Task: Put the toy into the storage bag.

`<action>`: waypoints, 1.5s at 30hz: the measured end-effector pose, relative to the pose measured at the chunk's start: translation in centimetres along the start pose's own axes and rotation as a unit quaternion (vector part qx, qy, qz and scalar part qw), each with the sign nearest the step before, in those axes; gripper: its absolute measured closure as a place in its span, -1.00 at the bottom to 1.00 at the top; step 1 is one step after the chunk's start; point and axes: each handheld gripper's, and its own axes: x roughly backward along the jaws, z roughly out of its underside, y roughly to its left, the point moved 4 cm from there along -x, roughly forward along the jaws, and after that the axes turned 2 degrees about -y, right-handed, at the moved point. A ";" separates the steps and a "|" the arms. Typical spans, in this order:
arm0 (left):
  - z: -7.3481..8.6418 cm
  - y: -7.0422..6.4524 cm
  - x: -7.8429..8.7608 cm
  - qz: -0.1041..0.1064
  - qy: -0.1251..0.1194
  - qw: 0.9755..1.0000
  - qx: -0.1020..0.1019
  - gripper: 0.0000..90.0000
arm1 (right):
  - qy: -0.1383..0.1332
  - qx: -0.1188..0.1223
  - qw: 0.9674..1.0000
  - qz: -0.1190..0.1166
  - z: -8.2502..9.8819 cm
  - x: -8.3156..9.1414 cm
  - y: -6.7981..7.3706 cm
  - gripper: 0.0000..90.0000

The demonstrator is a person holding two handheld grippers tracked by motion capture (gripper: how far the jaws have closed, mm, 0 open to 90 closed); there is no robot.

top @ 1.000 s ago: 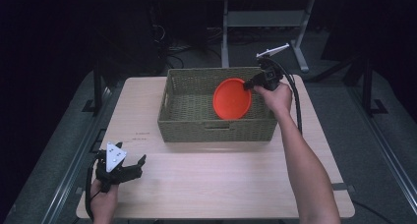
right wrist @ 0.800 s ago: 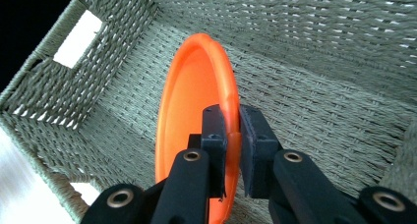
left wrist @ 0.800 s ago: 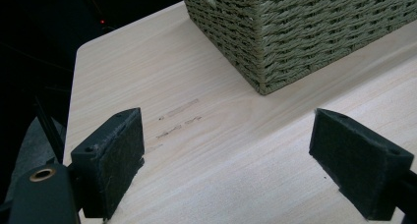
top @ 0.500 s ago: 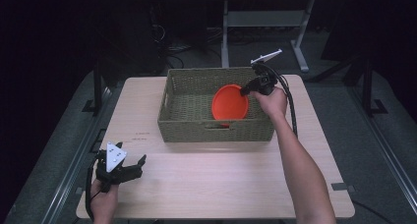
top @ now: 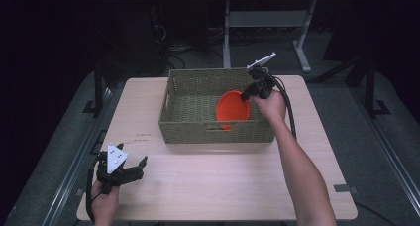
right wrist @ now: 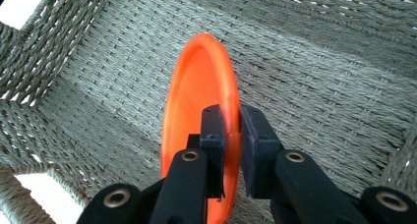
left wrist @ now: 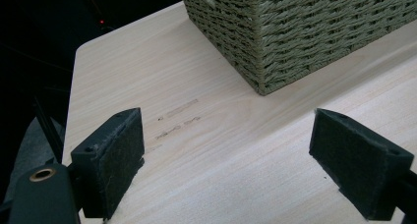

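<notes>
An orange plate hangs on edge inside the green woven basket, in its right part. My right gripper is shut on the plate's rim, one pad on each side of it. The person's right hand holds this gripper over the basket's right end. My left gripper rests low at the table's front left corner, open with nothing between its pads. Ahead of it stands the basket's near corner.
The light wooden table has bare room in front of the basket and on its left. Dark floor and a metal stand lie beyond the far edge. A cable trails from the right gripper along the forearm.
The right hand has come down and the orange plate has sunk deeper into the basket. The left gripper has not moved.
</notes>
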 end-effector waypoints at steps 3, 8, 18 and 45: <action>0.0 0.0 0.0 0.000 0.001 1.000 0.000 -0.71 | 0.004 -0.002 1.000 0.003 0.0 0.0 -0.1 0.78; 0.0 0.0 0.0 0.000 0.002 1.000 -0.001 -0.71 | 0.008 0.000 1.000 0.018 0.2 0.0 -0.4 0.69; -0.1 0.1 0.1 -0.002 -0.001 1.000 0.005 -0.71 | 0.007 -0.005 1.000 0.020 0.6 0.1 -0.9 0.60; 0.0 0.0 0.0 -0.004 -0.001 1.000 0.003 -0.71 | -0.029 -0.034 0.995 -0.094 1.2 1.4 -0.9 0.32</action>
